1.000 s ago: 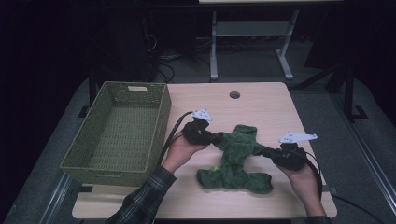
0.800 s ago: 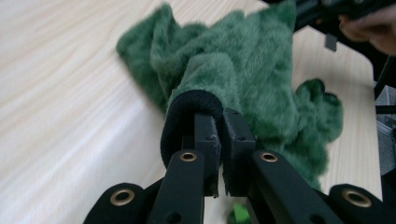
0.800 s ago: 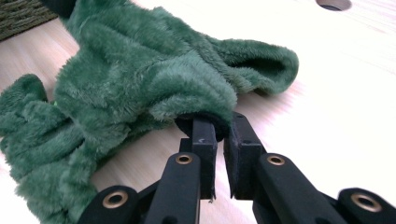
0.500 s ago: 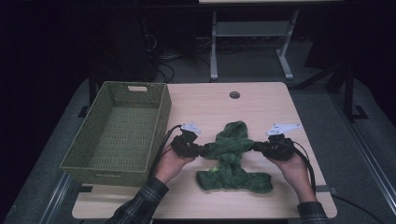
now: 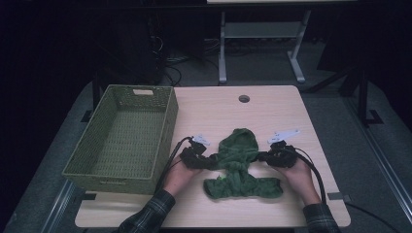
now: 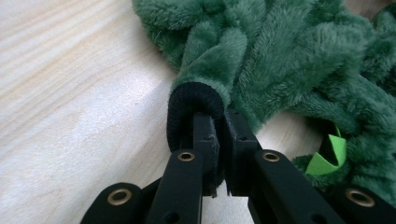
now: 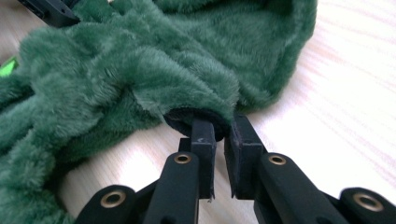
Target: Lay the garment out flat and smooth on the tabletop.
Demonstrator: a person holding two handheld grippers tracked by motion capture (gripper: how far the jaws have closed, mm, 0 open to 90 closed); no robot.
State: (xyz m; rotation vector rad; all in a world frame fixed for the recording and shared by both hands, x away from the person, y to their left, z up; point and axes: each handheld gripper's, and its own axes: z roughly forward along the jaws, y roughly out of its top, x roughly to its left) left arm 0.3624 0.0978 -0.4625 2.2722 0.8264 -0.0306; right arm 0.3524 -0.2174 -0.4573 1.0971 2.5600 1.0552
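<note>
A fuzzy green garment [image 5: 239, 165] lies bunched on the wooden table [image 5: 214, 109], between the two hands. My left gripper [image 5: 208, 161] is shut on a black ribbed cuff [image 6: 192, 100] at the garment's left side, low over the tabletop. My right gripper [image 5: 265, 156] is shut on a second black cuff [image 7: 189, 119] at the garment's right side. A bright green tag [image 6: 328, 156] pokes out of the fabric in the left gripper view. The garment [image 7: 140, 65] spreads across the right gripper view above the jaws.
An empty green woven basket [image 5: 167, 121] stands at the table's left, close to my left hand. A round cable hole [image 5: 244, 98] sits near the table's far edge. Beyond the table are a dark floor, cables and a table frame [image 5: 262, 48].
Both grippers have come down and toward the near edge with the garment's cuffs in them. The garment now lies lower and more drawn out between them.
</note>
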